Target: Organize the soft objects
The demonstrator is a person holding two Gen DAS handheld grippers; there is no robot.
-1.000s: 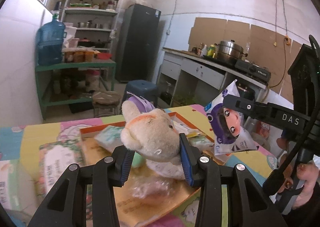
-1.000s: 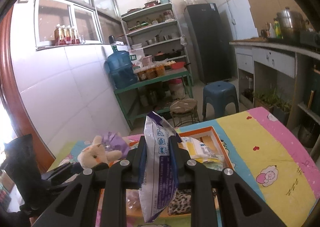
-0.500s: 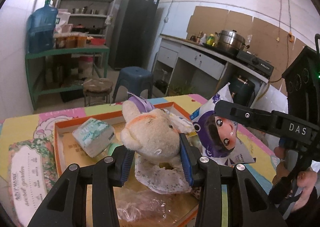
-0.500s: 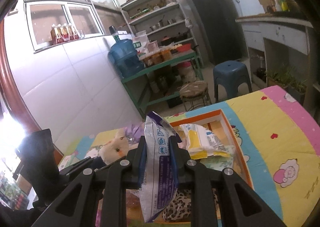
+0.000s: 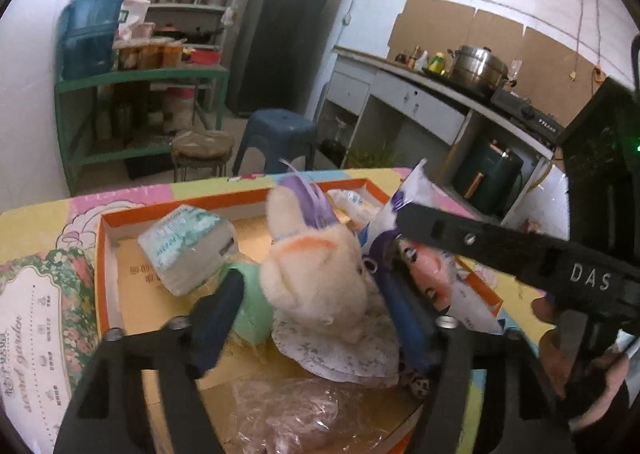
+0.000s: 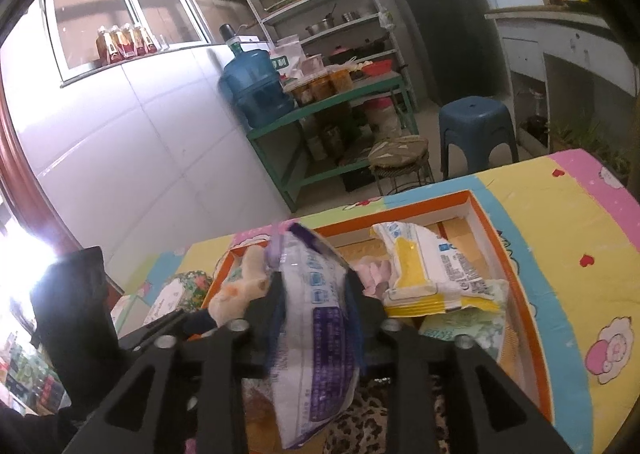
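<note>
I am letting go on both sides at once; my left gripper [image 5: 316,294] has its jaws opening, now spread clear of the plush toy [image 5: 316,274], which sits between them with a gap on either flank and rests on the floral cloth [image 5: 340,350] inside the orange box [image 5: 105,238]; a second ago those jaws pinched the toy and held it above the box, so the toy is now delivered. My right gripper [image 6: 316,302] has its jaws opening as well, but the snack bag [image 6: 316,318] is upright between them and seems to touch both pads; I judge it not yet free, though I cannot tell for sure through the blur. Compared with the earlier frame, both hands have come down and forward; the box fills more of each view, and the tissue pack [image 5: 188,246] and the yellow packet [image 6: 424,274] lie closer beneath me; the leopard-print cloth [image 6: 384,414] is right under the bag. For the task this means one soft thing is placed and a second is about to drop beside it; the box stands on the counter [image 6: 560,254] with its bright cartoon cover.
</note>
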